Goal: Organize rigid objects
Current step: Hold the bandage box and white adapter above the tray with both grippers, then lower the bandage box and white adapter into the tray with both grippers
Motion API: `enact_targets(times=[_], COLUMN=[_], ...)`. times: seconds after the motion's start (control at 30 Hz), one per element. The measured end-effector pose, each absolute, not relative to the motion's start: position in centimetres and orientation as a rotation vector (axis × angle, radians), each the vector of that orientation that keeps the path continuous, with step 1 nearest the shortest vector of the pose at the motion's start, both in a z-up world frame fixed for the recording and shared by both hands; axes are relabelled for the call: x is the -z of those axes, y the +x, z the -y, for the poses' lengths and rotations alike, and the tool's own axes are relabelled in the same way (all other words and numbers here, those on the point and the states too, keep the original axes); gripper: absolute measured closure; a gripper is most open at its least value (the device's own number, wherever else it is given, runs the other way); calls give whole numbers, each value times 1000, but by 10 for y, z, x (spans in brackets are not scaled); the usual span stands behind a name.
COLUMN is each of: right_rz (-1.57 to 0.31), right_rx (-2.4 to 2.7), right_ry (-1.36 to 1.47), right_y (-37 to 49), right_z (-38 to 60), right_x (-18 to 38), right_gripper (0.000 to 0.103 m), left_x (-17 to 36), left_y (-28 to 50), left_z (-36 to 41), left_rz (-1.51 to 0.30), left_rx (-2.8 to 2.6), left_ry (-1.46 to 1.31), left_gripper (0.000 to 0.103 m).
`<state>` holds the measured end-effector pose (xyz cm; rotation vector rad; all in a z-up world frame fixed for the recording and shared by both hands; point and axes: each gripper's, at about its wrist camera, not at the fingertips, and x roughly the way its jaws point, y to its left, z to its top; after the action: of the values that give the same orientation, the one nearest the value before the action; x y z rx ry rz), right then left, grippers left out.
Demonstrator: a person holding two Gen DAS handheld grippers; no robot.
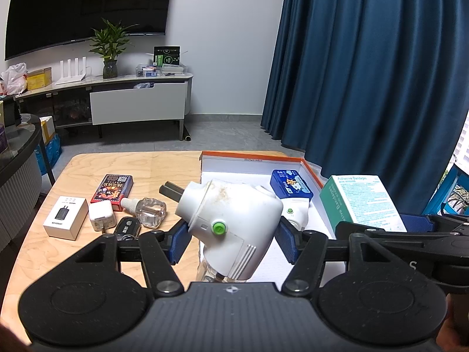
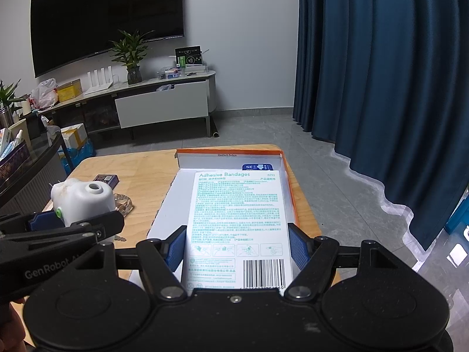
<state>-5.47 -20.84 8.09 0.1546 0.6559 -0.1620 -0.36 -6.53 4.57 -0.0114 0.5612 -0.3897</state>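
Two grippers each carry something above a light wooden tabletop (image 1: pixel 88 264). In the left wrist view, the left gripper (image 1: pixel 231 240) has its blue-padded fingers (image 1: pixel 178 242) closed against the sides of a white plug-in vaporizer (image 1: pixel 231 220), which sits tilted with its two prongs pointing up and left and a green button facing the camera. A clear bottle shows beneath it. Behind it lies an open white box with an orange rim (image 1: pixel 310 170), holding a blue pack (image 1: pixel 290 183) and a second white plug-in unit (image 1: pixel 296 215). On the tabletop to the left lie a white charger box (image 1: pixel 66 217), a white charger (image 1: pixel 101 215), a red card pack (image 1: pixel 112 187), a clear glass bottle (image 1: pixel 146 208) and a black car key (image 1: pixel 126 227). At the right edge, the green and white bandage box (image 1: pixel 363 202) appears beside the box.

In the right wrist view, the right gripper (image 2: pixel 237 249) pinches the bandage box (image 2: pixel 237 223) between its blue fingers (image 2: pixel 296 248), the printed face upward, held over the open orange-rimmed box (image 2: pixel 228 154). The blue pack (image 2: pixel 256 167) peeks out past its far end. To the left, the left gripper (image 2: pixel 58 223) holds the white vaporizer (image 2: pixel 85 202) above the tabletop (image 2: pixel 146 187).
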Motion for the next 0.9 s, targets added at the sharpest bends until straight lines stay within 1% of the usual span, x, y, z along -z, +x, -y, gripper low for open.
enact_targets(times=[0.9], right_rz=[-663], right_rx=[160], right_ry=[153], right_y=[-52], right_z=[209], right_x=[-80], right_gripper=[19], left_x=[-44], left_y=[-3], left_z=[66], left_rz=[-566], left_rx=[390], left_ry=[-22], left_gripper=[40])
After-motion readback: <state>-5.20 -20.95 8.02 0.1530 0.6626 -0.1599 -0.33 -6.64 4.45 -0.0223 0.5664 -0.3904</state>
